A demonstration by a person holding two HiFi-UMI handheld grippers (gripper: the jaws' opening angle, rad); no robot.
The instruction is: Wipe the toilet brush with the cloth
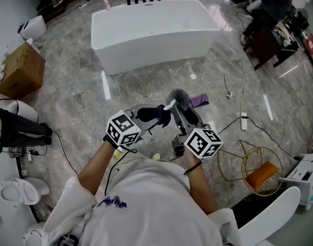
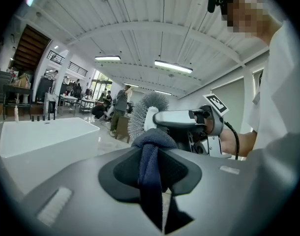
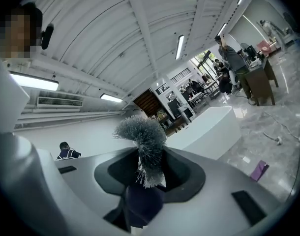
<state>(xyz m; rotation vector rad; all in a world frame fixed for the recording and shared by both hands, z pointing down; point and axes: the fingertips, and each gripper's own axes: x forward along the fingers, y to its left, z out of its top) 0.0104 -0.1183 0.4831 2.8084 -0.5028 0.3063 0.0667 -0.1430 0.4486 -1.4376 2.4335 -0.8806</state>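
- The left gripper has its jaws narrowed tight on a dark blue cloth.
- The right gripper clamps the toilet brush, its grey bristles just beside the cloth.

Both forearms are out ahead of the torso, elbows bent, marker cubes up. The left gripper points nearly level, its jaws pinching the cloth, which bunches over the tips. Just to its right, the right gripper is clamped on the toilet brush, its tips close to the left pair.
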